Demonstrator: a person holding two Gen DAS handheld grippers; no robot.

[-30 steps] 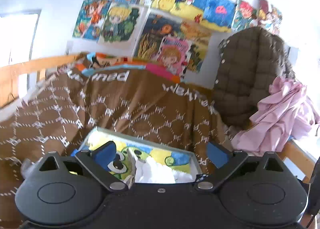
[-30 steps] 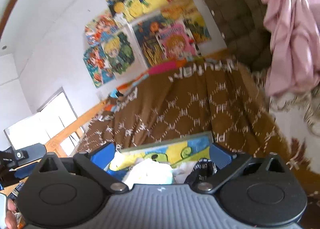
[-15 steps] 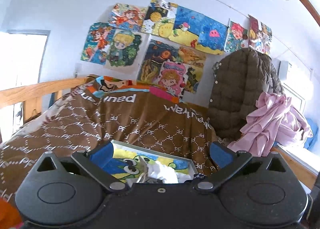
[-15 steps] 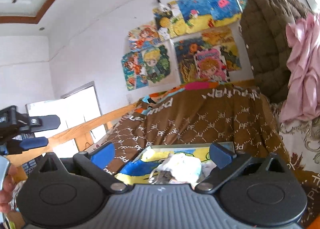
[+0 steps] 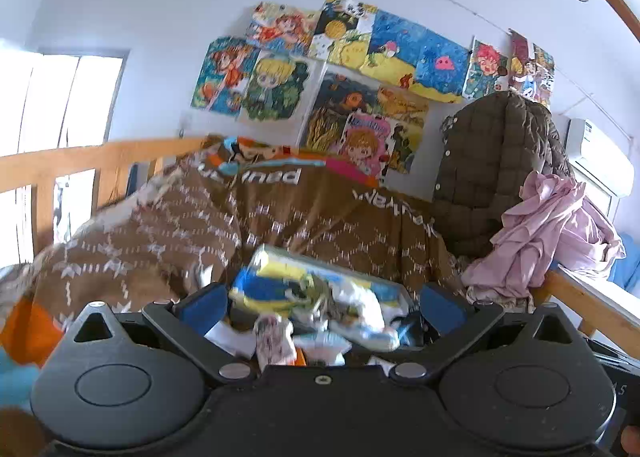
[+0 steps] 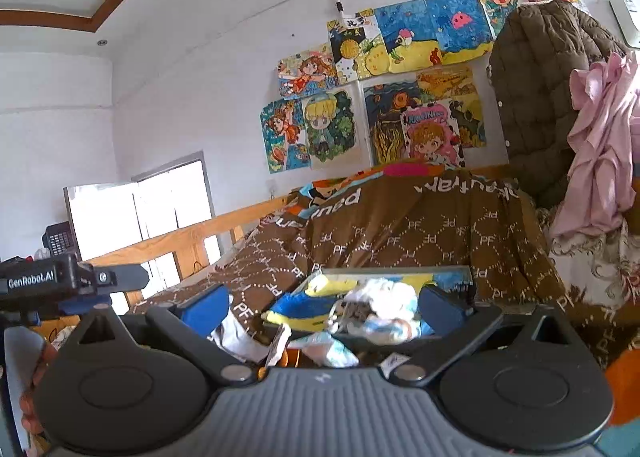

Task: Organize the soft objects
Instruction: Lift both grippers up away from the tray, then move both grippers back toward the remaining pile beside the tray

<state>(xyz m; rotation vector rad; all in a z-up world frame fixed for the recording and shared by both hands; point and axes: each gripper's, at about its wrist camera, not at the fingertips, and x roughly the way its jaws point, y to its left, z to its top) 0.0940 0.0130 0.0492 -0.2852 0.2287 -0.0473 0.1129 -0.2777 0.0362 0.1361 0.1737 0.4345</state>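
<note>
A pile of small soft items lies on the brown patterned blanket (image 5: pixel 280 225) on the bed: a blue and yellow cartoon-print cloth (image 5: pixel 276 285), white socks or cloths (image 5: pixel 360 309) and a light blue piece (image 6: pixel 332 349). My left gripper (image 5: pixel 322 303) is open, its blue-padded fingers either side of the pile and holding nothing. My right gripper (image 6: pixel 322 307) is open too, with the same pile (image 6: pixel 360 309) between and beyond its fingers. The left gripper's body (image 6: pixel 52 281) shows at the left of the right wrist view.
A brown quilted jacket (image 5: pixel 496 177) and a pink garment (image 5: pixel 560 233) hang at the right of the bed. A wooden bed rail (image 5: pixel 80 161) runs along the left. Cartoon posters (image 5: pixel 344 89) cover the wall behind. An orange cloth (image 5: pixel 32 329) lies at lower left.
Both grippers have pulled back and lowered, so more of the pile shows between the fingers. The cartoon-print cloth looks shifted and blurred in the left wrist view.
</note>
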